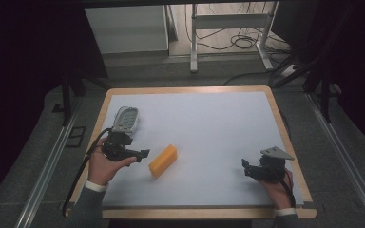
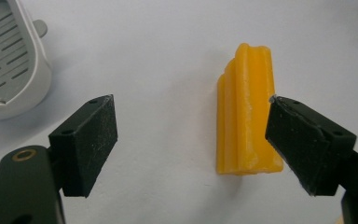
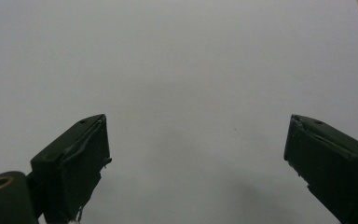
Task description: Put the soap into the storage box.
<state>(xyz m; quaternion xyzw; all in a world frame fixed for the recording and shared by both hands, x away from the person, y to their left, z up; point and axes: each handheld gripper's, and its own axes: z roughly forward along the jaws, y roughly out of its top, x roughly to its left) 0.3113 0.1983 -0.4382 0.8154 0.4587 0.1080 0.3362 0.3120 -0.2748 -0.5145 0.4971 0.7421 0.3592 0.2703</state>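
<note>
The left gripper (image 1: 142, 154), at the lower left of the high view, has its jaws spread wide and grasps nothing; it sits just beside the near end of a yellow ridged block (image 1: 163, 161) that lies flat on the white table sheet (image 1: 209, 123), a little left of the frame's centre. In the left gripper view the block (image 2: 246, 112) stands in the right half of the frame, running away from the camera, with the right-hand jaw overlapping its lower right edge and the other jaw well off to the left, so the block is not centred in the gap. That offset suggests the gripper is lined up along the block's length but would need to shift sideways before the pads could close across it. The block is a waxy, glossy orange-yellow, with lengthwise grooves that give it stepped ridges along the top and a flat cut end facing the camera; it looks firm and narrow enough to fit between the pads. A pale grey slotted tray (image 1: 125, 119) rests at the upper left of the sheet, behind the left hand (image 1: 105, 166), its rounded corner showing at the upper left of the left gripper view (image 2: 14, 65). The right gripper (image 1: 245, 167), at the lower right of the high view, is likewise released, its jaws parted over bare sheet in its own view (image 3: 196, 154), apparently parked out of the way.
</note>
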